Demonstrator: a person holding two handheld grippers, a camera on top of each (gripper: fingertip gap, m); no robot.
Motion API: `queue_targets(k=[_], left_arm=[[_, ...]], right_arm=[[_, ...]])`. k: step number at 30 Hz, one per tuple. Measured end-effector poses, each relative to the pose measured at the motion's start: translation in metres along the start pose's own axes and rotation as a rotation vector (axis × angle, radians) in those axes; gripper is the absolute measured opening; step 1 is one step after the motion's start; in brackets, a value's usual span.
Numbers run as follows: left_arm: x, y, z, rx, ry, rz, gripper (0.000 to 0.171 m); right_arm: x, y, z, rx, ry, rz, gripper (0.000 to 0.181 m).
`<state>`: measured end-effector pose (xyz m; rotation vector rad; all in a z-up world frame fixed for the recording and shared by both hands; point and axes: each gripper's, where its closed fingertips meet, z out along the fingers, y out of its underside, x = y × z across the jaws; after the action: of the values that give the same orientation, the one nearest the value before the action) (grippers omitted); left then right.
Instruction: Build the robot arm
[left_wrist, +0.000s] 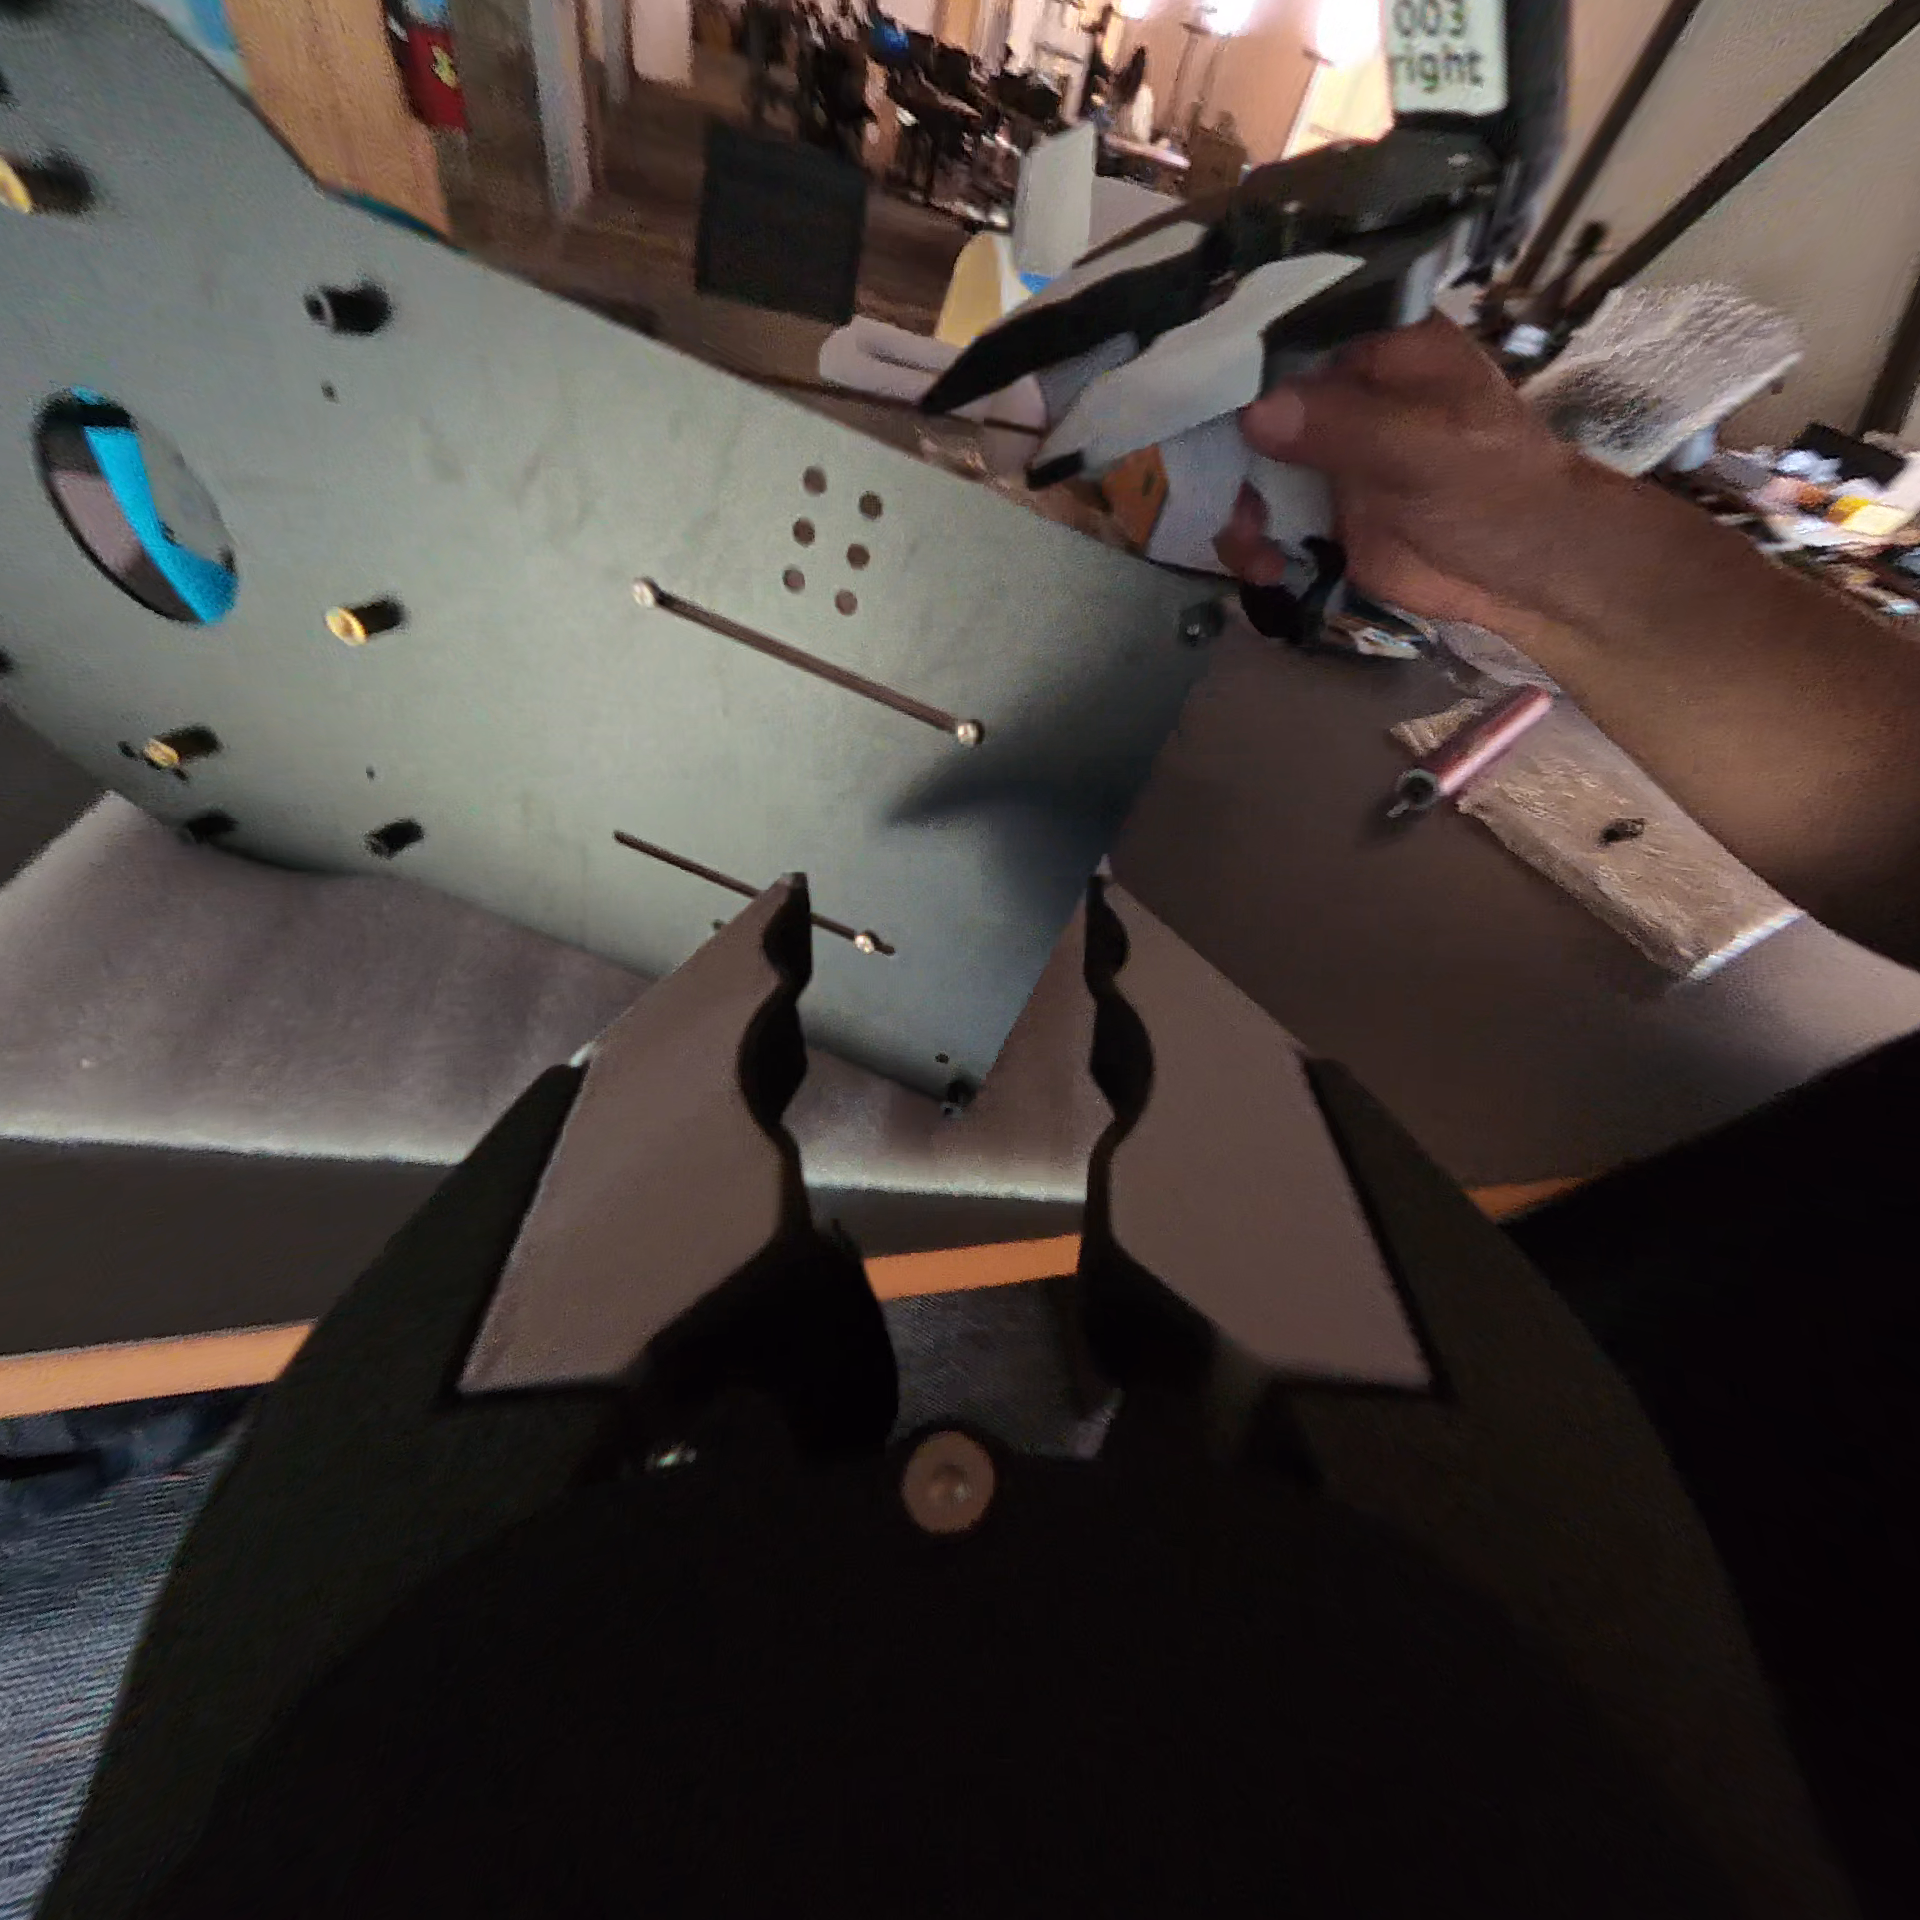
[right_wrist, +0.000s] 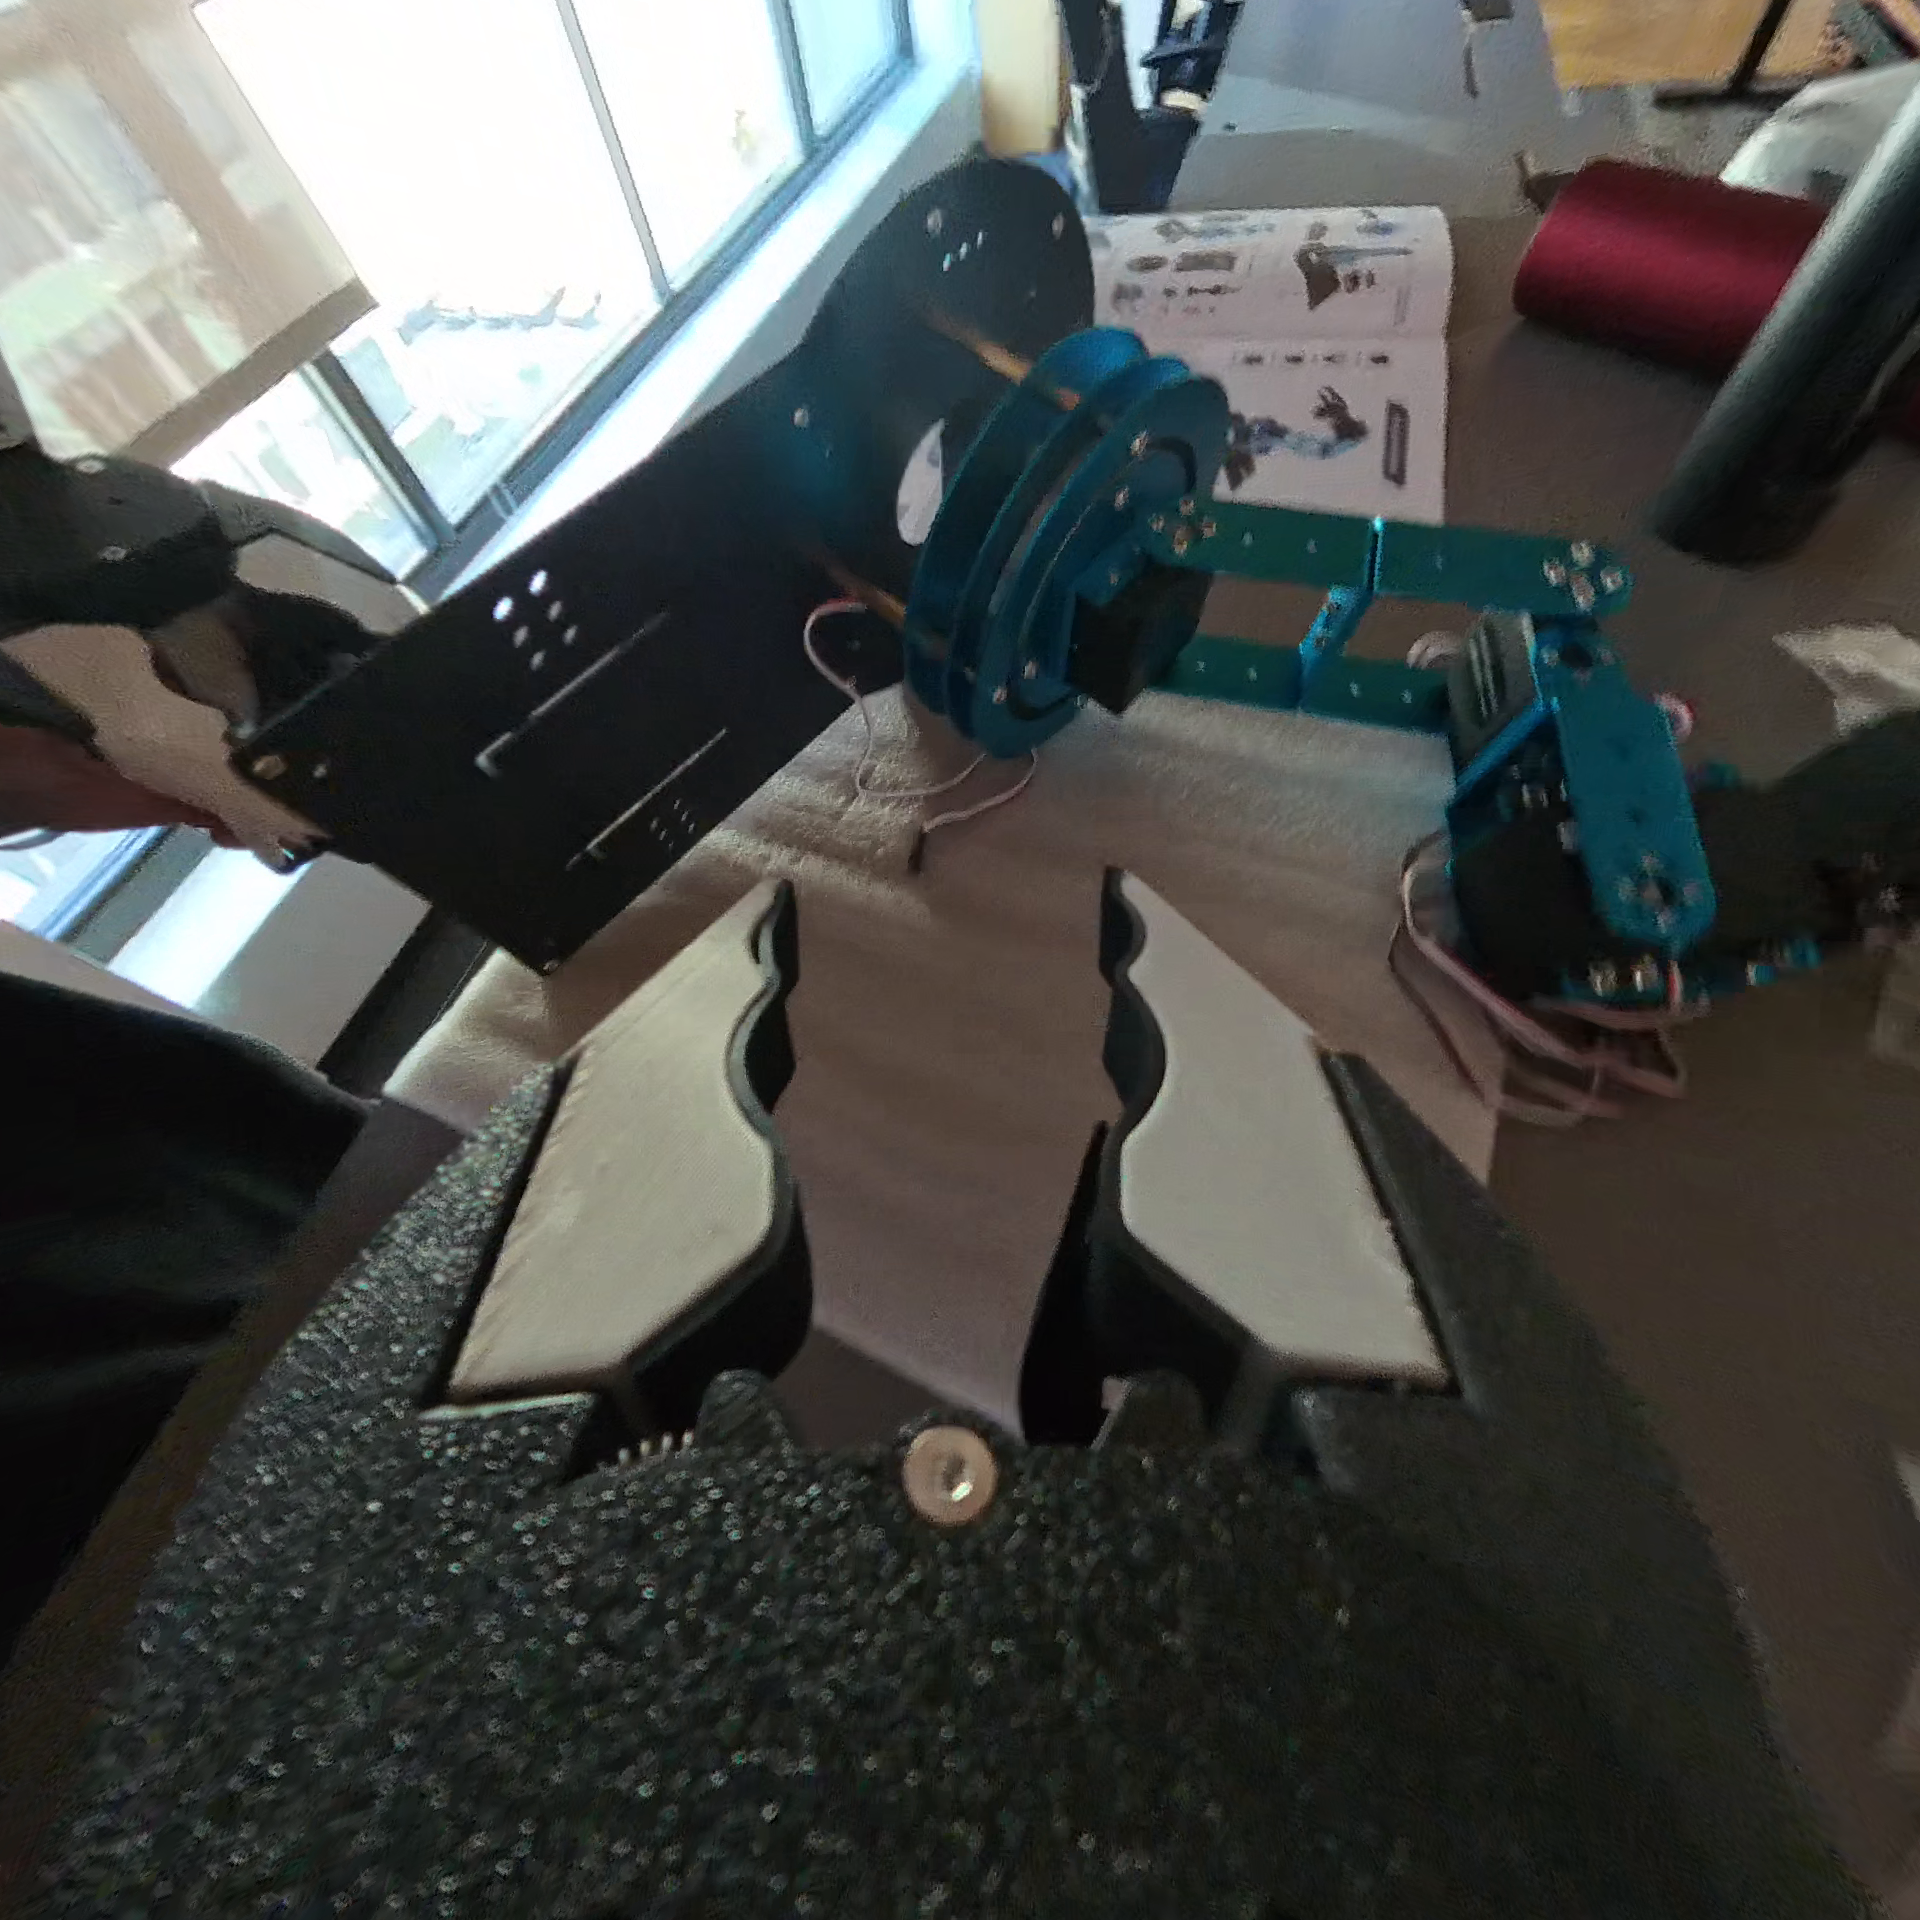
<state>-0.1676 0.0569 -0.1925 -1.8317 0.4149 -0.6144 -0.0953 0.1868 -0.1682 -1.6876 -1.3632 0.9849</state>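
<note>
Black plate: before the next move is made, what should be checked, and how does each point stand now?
1. Left gripper open: ok, jaws apart at the black plate's lower corner.
2. Left gripper gripping the plate: cannot tell.
3. Right gripper empty: ok, open above the grey cloth.
4. Plate flat: not ok, tilted up on edge.
5. Loose wire clear of both grippers: ok, lying on the cloth.

black perforated plate, blue arm assembly, open booklet, red roll
</note>
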Motion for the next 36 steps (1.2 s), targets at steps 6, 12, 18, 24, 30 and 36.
queue_targets(k=[6, 12, 18, 24, 30, 36], left_arm=[[-0.069, -0.042, 0.002, 0.128, -0.099, -0.152, 0.077], [-0.157, -0.094, 0.018, 0.039, 0.009, -0.07, 0.091], [-0.194, -0.081, 0.038, -0.17, 0.375, 0.022, 0.083], [-0.196, -0.056, 0.066, -0.318, 0.663, 0.098, 0.09], [-0.184, -0.045, 0.081, -0.379, 0.758, 0.216, 0.063], [-0.183, -0.047, 0.082, -0.376, 0.788, 0.273, 0.059]], right_arm=[[0.018, -0.007, 0.072, -0.042, -0.103, 0.003, 0.066], [0.005, -0.032, 0.083, 0.047, -0.001, 0.111, 0.058], [-0.07, -0.048, 0.006, 0.192, -0.025, 0.096, 0.061], [-0.144, 0.013, 0.015, 0.108, 0.115, 0.258, 0.064], [-0.139, 0.012, 0.071, 0.112, 0.477, 0.413, 0.042], [-0.116, 0.017, 0.068, 0.089, 0.747, 0.475, 0.003]])
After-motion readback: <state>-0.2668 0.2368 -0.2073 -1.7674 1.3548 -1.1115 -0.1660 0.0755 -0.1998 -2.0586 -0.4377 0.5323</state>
